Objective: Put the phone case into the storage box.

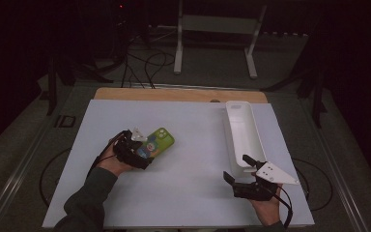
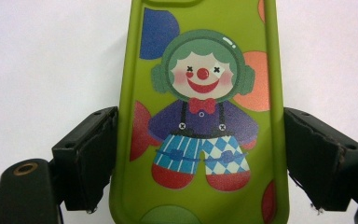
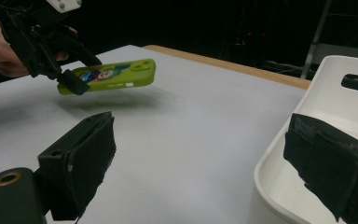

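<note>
One container: long white plastic bin along the right edge of the white tabletop, short end toward the far right corner. Nothing visible inside it in the high view; the right gripper view gives its near wall, a slice of bare floor and a dark handle slot in the end wall.

One phone: lime-green rubbery phone case with a clown print, pinched by its long sides in the left gripper, pads tight on both edges. It sits left of centre, nearer the left edge.

View differences: the right gripper view has the case off the tabletop, shadow under it, roughly level. The high view can't tell lift. The left gripper view gives the print: clown with green hair, red nose, bow tie, blue check trousers.

Right gripper: jaws spread, nothing between them, near the front right corner, just beside the bin's near end.

Count: two grippers, one bin, one case.
</note>
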`<state>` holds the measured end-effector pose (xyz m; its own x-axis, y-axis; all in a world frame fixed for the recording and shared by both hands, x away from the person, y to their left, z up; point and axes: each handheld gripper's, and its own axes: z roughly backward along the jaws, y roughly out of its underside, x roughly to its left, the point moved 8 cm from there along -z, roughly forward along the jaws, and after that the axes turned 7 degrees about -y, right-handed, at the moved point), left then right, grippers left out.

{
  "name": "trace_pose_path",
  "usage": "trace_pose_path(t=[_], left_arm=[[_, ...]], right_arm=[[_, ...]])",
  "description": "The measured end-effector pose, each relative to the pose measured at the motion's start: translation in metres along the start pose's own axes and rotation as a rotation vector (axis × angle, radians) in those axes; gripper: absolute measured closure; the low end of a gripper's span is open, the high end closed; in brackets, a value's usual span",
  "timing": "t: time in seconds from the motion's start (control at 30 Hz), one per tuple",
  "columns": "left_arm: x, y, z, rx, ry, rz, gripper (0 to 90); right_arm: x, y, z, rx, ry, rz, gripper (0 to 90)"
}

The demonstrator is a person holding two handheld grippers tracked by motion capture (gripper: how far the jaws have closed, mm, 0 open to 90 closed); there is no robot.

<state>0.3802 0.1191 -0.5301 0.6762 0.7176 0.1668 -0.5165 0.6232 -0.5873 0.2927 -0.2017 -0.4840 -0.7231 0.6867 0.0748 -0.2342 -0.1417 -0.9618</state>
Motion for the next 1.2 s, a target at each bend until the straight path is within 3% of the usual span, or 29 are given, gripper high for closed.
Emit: trace_pose_path(t=[0.43,0.9,1.2], left_arm=[[-0.001,-0.015,0.015,-0.067,-0.04,-0.002,16.3],[-0.002,-0.025,0.026,-0.128,-0.068,0.006,16.3],[-0.004,-0.031,0.033,-0.161,-0.083,0.004,16.3]], right_arm=[[-0.006,-0.012,0.004,-0.006,-0.014,-0.01,8.4],[-0.009,-0.029,-0.009,0.008,-0.026,-0.016,8.4],[-0.012,-0.034,-0.016,0.018,-0.036,-0.044,8.4]])
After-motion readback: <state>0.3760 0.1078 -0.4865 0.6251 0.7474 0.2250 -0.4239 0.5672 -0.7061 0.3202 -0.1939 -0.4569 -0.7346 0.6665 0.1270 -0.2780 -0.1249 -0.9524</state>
